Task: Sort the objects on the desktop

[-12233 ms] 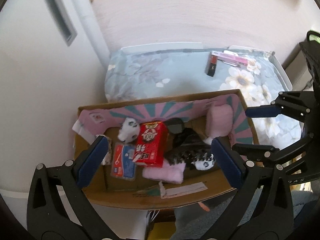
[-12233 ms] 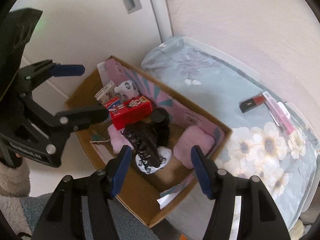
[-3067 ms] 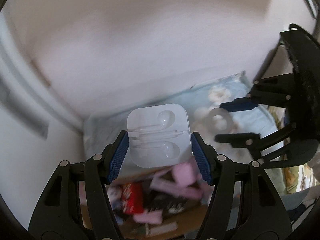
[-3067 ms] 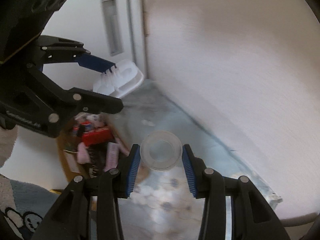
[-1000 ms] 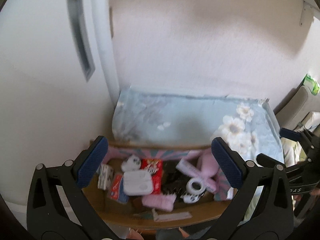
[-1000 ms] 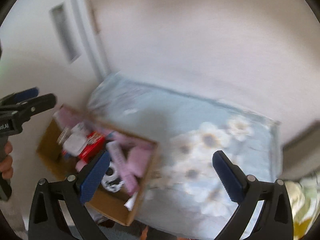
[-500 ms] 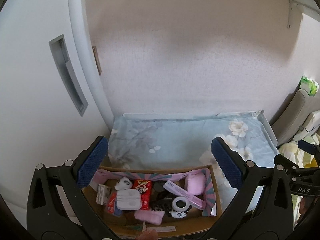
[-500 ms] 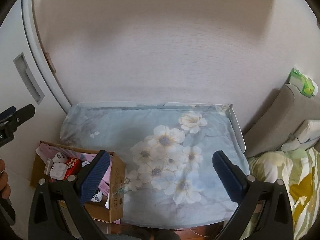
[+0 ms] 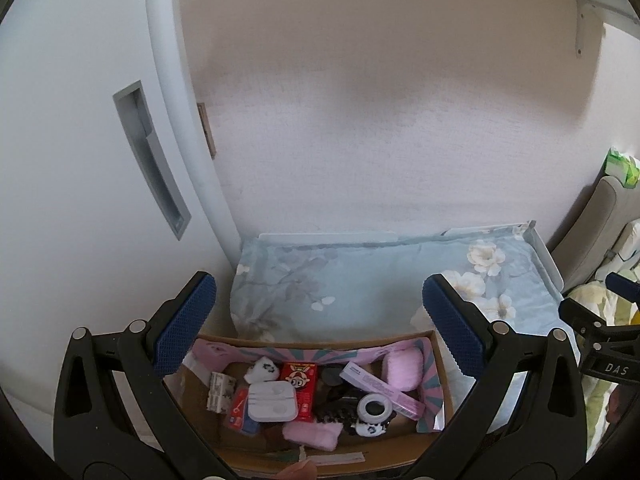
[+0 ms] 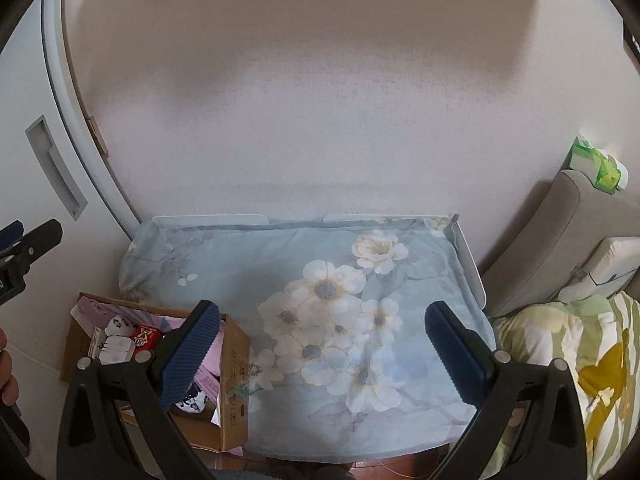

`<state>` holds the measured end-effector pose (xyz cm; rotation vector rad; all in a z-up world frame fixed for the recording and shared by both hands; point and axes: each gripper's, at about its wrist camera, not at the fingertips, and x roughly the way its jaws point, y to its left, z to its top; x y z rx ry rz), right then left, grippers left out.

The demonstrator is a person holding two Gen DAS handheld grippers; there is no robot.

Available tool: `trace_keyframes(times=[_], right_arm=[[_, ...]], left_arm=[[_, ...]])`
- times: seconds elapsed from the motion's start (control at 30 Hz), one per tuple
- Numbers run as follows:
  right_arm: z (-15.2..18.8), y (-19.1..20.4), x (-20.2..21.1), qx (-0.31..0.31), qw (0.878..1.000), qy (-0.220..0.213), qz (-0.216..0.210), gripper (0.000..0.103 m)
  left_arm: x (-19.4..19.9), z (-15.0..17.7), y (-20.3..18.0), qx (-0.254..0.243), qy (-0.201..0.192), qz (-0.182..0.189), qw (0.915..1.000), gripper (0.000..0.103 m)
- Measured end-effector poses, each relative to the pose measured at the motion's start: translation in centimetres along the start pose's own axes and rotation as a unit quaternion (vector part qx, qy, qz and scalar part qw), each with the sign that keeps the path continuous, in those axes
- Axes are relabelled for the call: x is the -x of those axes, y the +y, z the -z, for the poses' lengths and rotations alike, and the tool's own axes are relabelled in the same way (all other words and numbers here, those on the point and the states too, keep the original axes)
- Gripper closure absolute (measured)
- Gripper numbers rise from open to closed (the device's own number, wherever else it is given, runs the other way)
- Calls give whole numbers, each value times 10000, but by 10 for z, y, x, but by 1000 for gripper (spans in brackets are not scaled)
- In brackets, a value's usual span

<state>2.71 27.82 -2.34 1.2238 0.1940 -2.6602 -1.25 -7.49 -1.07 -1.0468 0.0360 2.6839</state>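
step: sorting looks finished, floral tabletop bare, everything in cardboard box | my left gripper and right gripper gape wide, holding nothing | next: probably just withdraw

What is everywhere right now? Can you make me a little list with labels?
left gripper: open, holding nothing
right gripper: open, holding nothing
cardboard box: beside the table, full of small things
white earphone case: in the box, next to the red packet
tape roll: in the box
pink tube: in the box
flowered cloth: covers the table, nothing on it
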Motion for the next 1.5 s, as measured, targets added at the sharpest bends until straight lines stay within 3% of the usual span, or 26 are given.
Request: trace_keyframes(times=[1.5], right_arm=[[-3, -8, 2, 145, 9999, -8, -81, 1]], left_arm=[[7, 10, -4, 64, 110, -86, 9999, 0]])
